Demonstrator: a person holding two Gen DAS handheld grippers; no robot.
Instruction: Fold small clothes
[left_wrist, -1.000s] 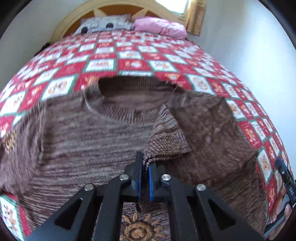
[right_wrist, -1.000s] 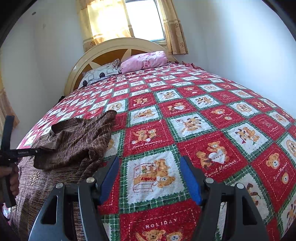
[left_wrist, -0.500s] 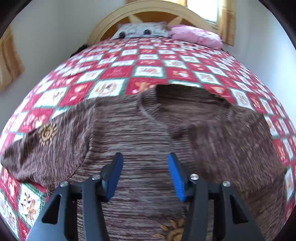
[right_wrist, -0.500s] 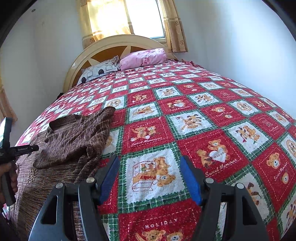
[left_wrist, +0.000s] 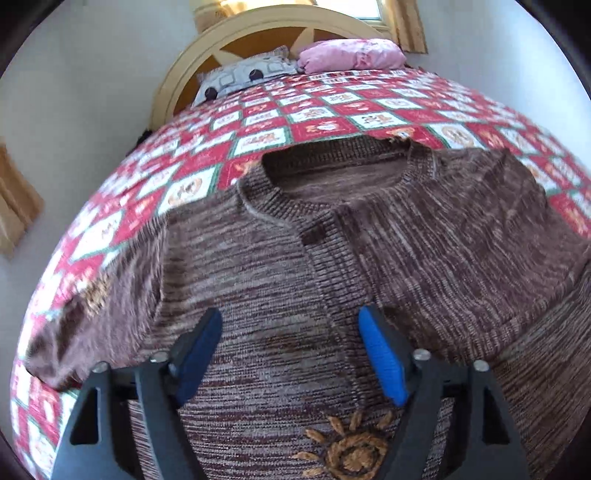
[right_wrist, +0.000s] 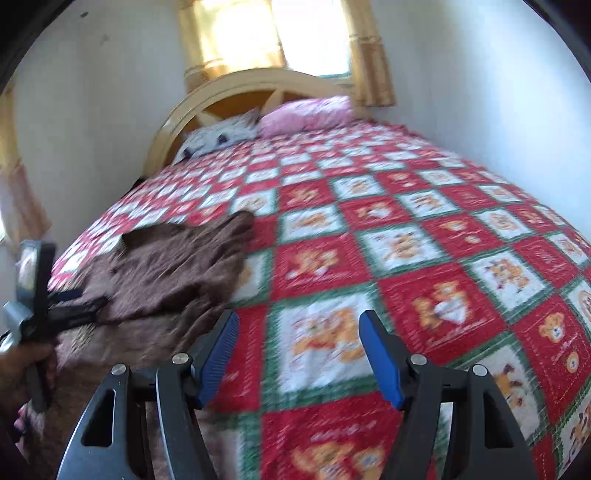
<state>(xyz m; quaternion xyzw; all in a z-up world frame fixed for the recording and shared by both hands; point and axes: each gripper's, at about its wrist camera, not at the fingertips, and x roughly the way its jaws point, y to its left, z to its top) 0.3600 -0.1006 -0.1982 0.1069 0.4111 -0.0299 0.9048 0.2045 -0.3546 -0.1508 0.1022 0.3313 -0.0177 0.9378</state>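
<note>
— Where do we have the brown sweater (left_wrist: 369, 240)?
— Flat on the quilt (right_wrist: 424, 258). Our left gripper (left_wrist: 291, 332) has just been opening, nothing between its jaws; our right gripper (right_wrist: 297, 336) hangs agape, empty.

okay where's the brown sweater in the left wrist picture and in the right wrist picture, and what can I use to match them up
Left wrist: the brown sweater fills the middle and lower picture, under the open left gripper.
Right wrist: it lies at the left edge, left of the open right gripper.
Shared landmark: the pink pillow by the headboard.
</note>
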